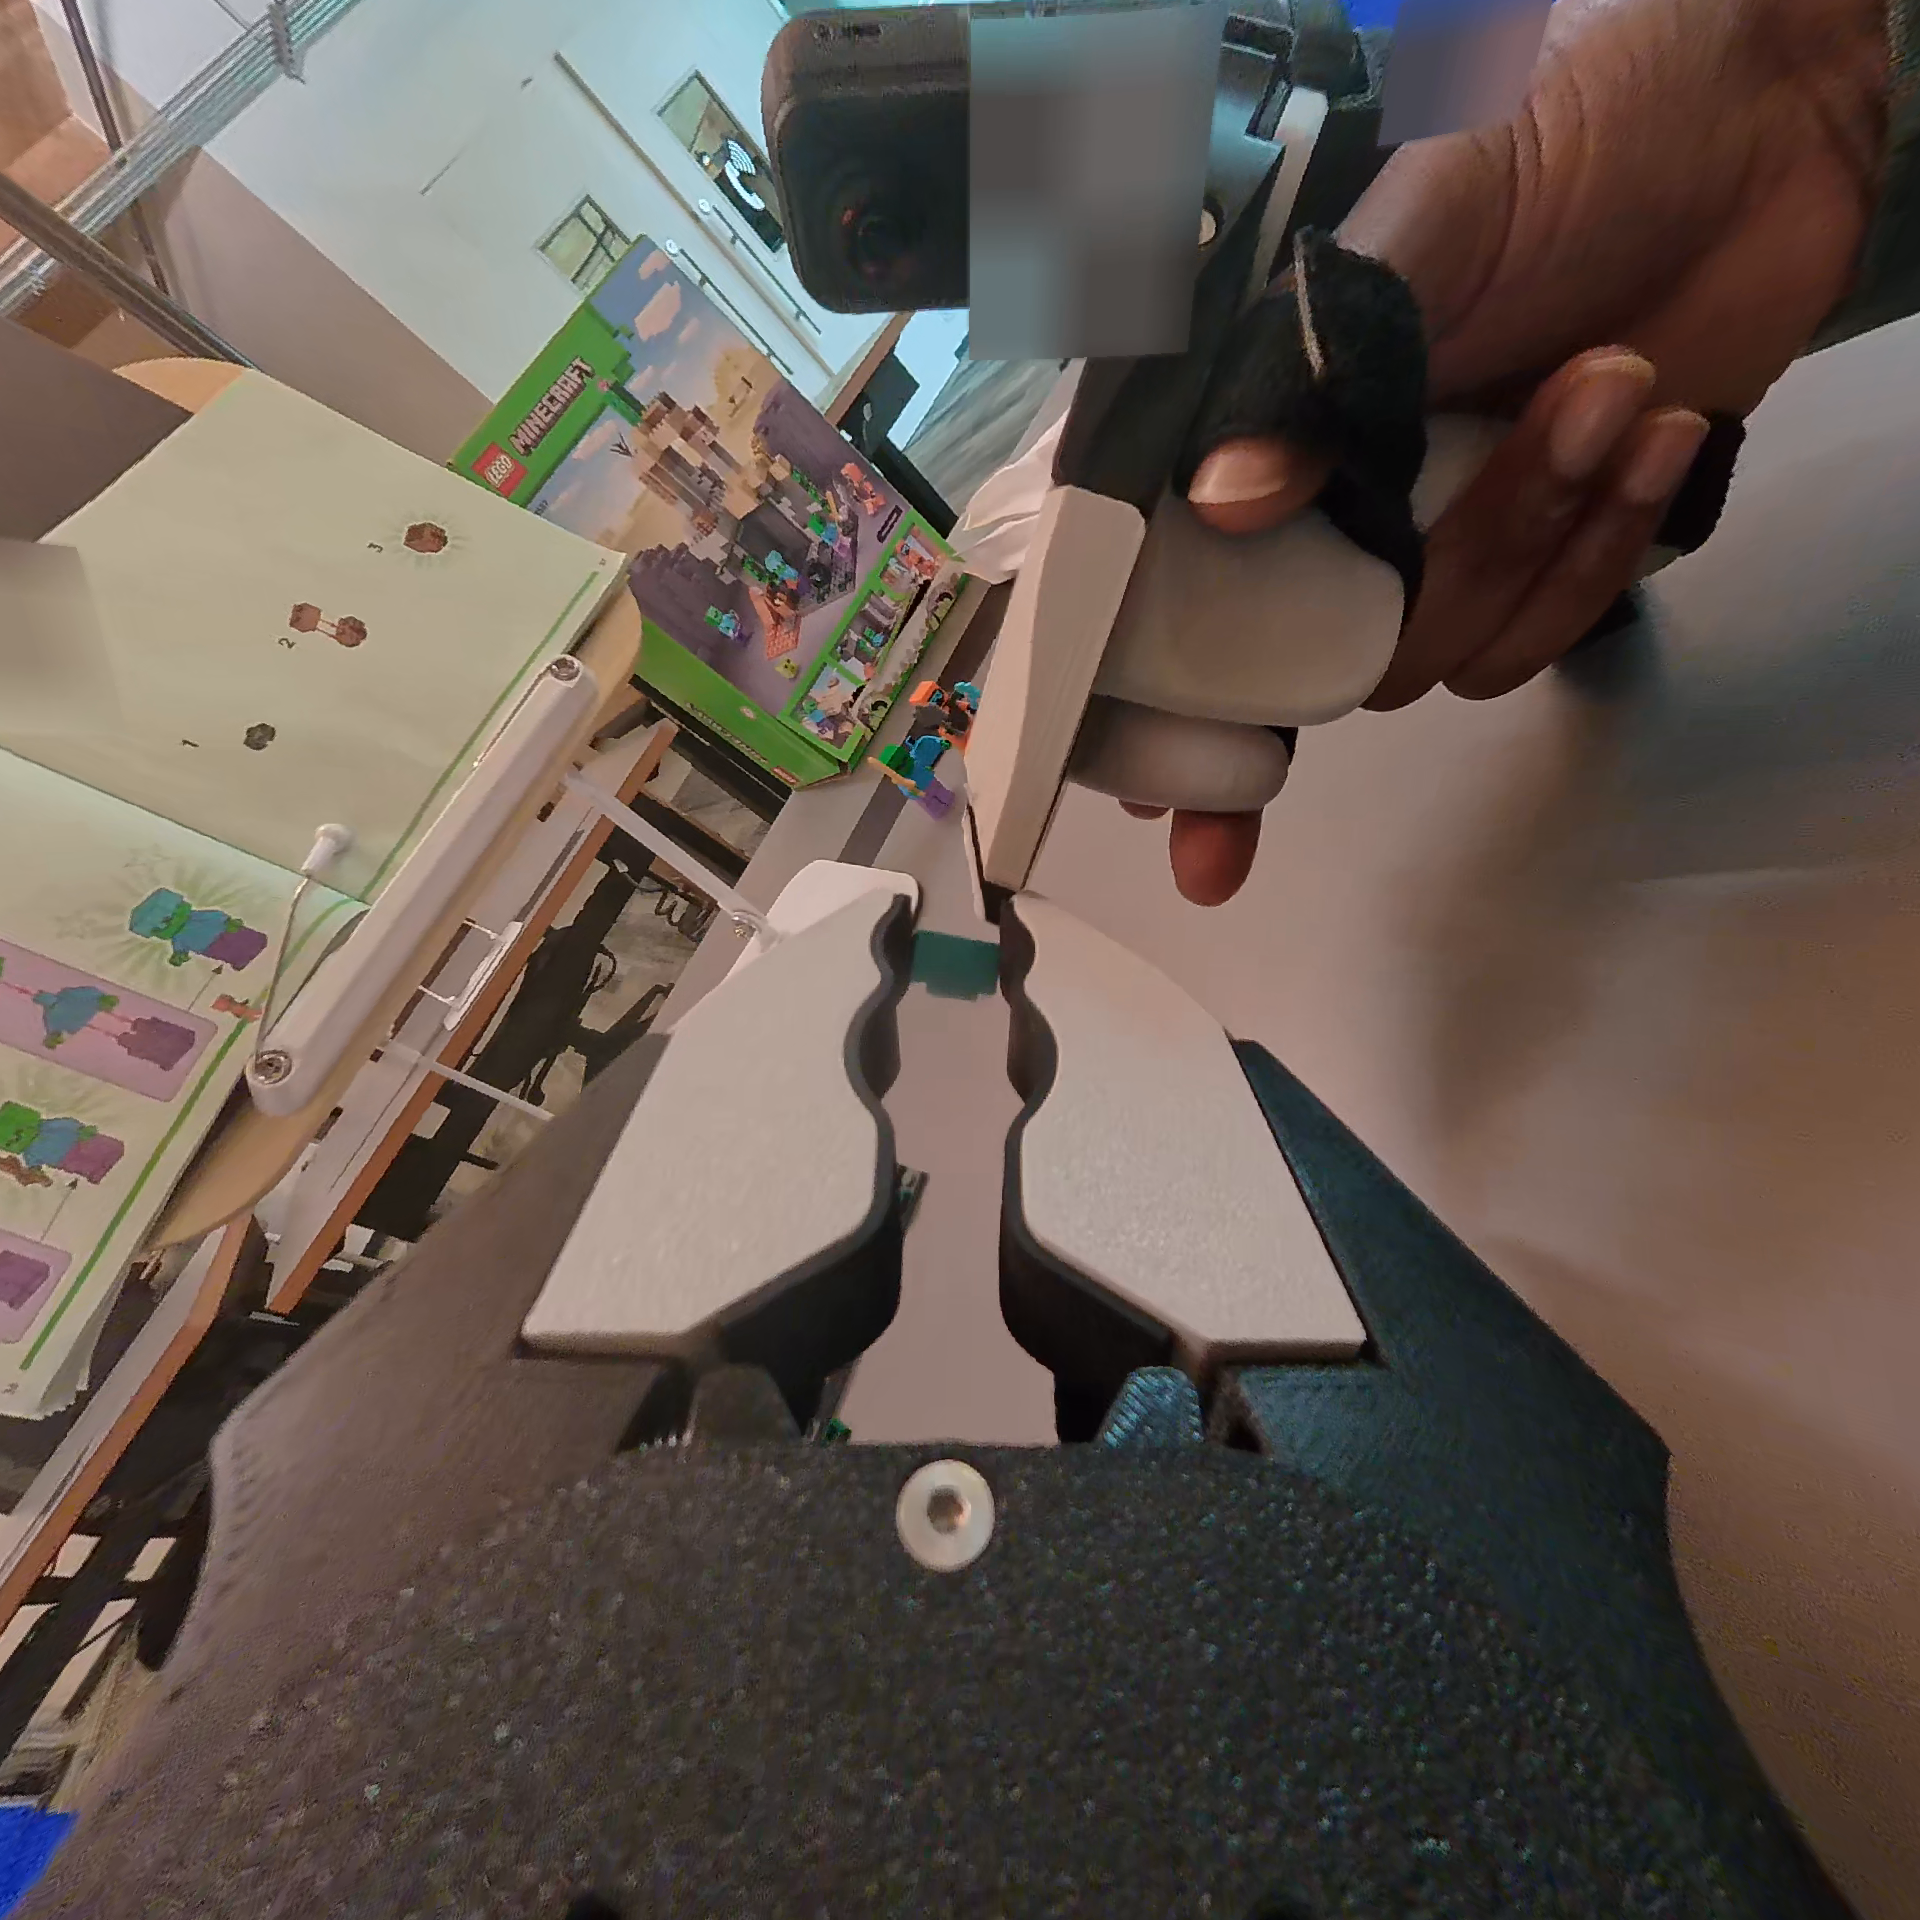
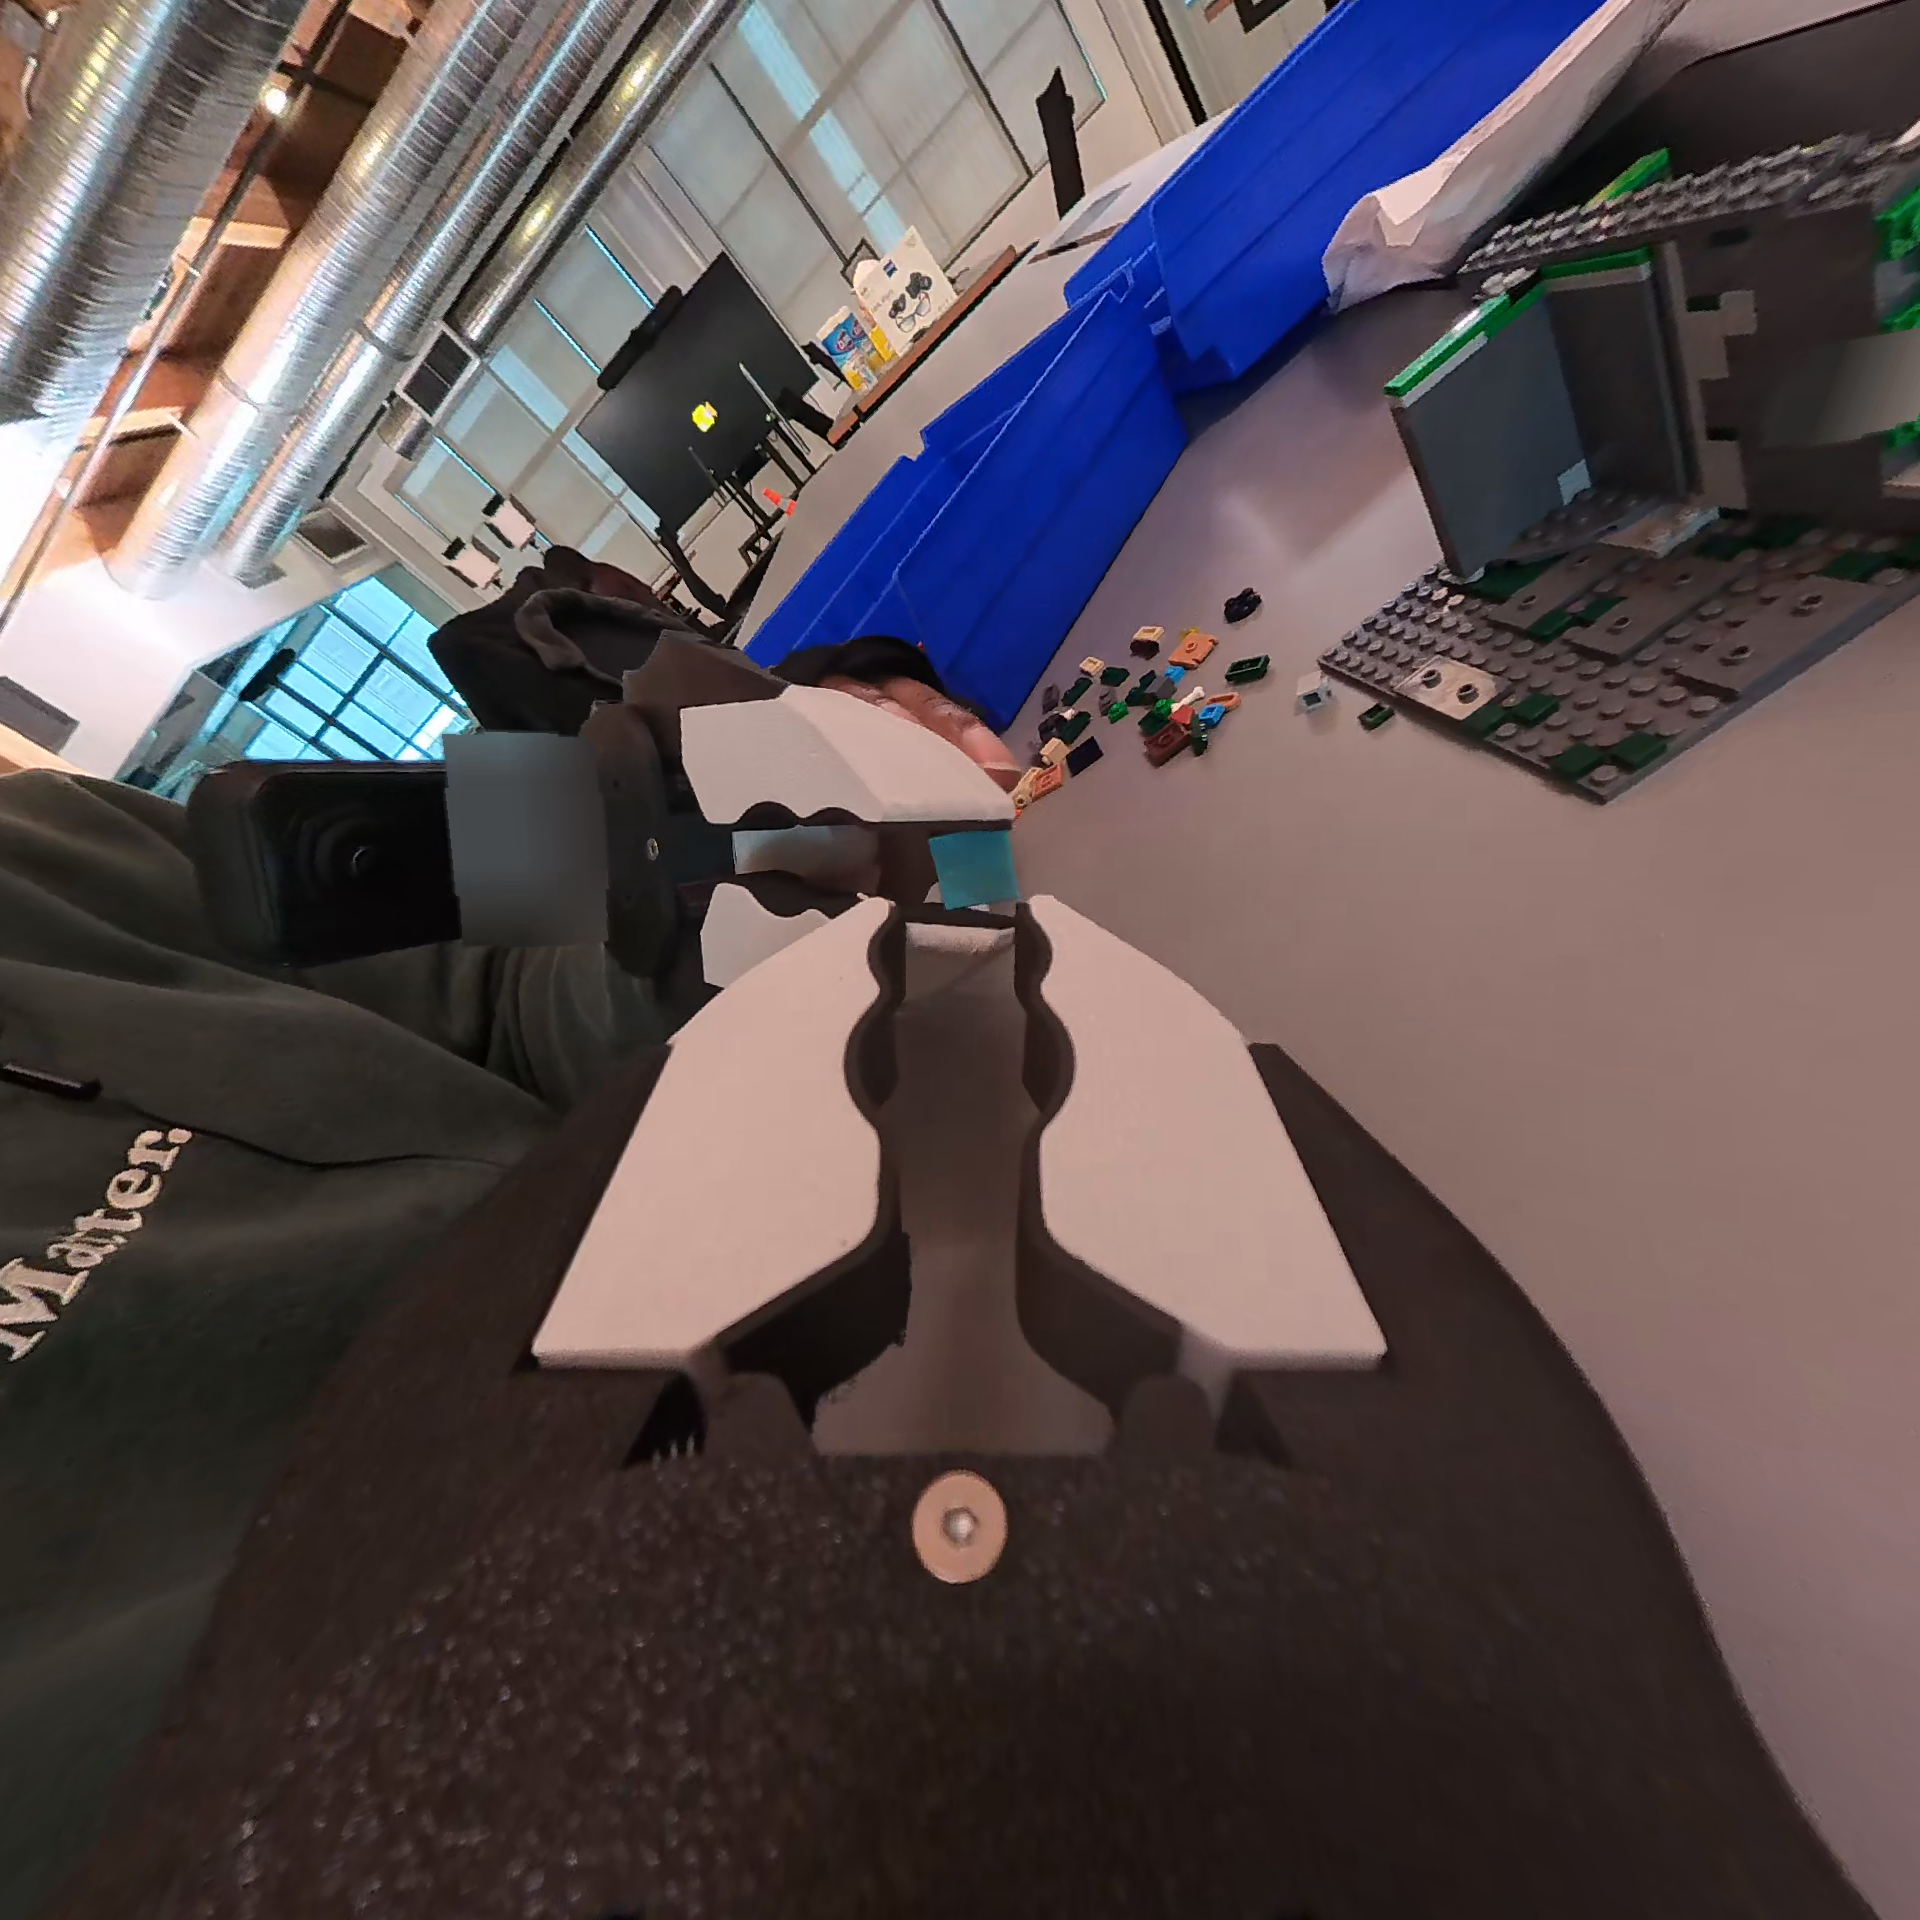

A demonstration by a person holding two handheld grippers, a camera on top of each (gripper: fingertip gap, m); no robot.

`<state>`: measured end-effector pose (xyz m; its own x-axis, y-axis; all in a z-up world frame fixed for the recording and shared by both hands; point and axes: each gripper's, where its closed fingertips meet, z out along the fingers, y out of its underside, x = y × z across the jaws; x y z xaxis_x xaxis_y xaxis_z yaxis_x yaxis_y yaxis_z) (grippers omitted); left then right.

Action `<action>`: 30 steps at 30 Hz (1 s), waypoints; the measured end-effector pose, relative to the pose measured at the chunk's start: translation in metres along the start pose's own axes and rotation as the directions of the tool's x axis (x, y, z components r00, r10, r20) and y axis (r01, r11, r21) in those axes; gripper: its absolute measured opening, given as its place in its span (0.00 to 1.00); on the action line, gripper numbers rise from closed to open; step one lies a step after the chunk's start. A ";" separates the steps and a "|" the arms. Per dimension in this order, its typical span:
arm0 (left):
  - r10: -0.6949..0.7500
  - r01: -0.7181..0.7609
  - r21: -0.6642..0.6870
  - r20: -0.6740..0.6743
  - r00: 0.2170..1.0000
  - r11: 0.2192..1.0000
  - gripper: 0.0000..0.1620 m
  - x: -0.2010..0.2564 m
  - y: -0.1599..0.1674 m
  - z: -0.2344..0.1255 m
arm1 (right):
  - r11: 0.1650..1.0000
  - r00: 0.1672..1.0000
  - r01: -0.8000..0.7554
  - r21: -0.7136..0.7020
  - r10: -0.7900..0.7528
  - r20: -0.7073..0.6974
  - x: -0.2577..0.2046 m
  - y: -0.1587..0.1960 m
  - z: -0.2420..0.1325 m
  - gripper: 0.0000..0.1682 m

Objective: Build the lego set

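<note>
My left gripper (image 1: 958,935) is shut on a small teal lego piece (image 1: 956,964) at its fingertips, held above the grey table. In the right wrist view the left gripper (image 2: 992,868) comes in from the left with the teal piece (image 2: 971,868) in it. My right gripper (image 2: 961,920) has its jaws a little apart, with only the left gripper's lower fingertip showing between them. In the left wrist view the right gripper (image 1: 995,896) comes down edge-on, held by a hand (image 1: 1621,364), and its tip touches my left gripper's right fingertip.
An open instruction booklet (image 1: 260,623) on a stand and the set's box (image 1: 707,540) stand at the left, with small figures (image 1: 930,748) near the box. Several loose pieces (image 2: 1153,696), a grey partly built model on a baseplate (image 2: 1610,665), blue bins (image 2: 1039,520) and a white bag (image 2: 1455,177) lie on the table. Both grippers' tips are close together, under 4 cm apart.
</note>
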<state>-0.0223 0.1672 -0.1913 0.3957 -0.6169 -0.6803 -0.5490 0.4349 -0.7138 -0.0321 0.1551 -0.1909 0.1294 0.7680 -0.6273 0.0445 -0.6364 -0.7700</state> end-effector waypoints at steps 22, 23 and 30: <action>0.095 -0.095 0.017 -0.020 0.995 0.995 0.10 0.012 -0.006 0.001 | 0.987 0.987 0.127 -0.095 -0.136 -0.091 0.002 0.009 0.010 0.09; 0.084 -0.084 0.017 -0.033 0.996 0.996 0.10 0.014 -0.005 0.002 | 0.982 0.983 0.138 -0.126 -0.152 -0.104 0.003 0.010 0.007 0.09; -0.040 0.039 -0.016 -0.059 0.997 0.999 0.08 0.009 0.004 0.002 | 0.825 0.868 0.177 -0.536 -0.388 -0.310 0.057 0.024 -0.066 0.09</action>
<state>-0.0197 0.1647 -0.2007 0.3734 -0.6715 -0.6400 -0.5449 0.3996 -0.7372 0.0420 0.1789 -0.2376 0.4022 0.8912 -0.2096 0.5911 -0.4276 -0.6840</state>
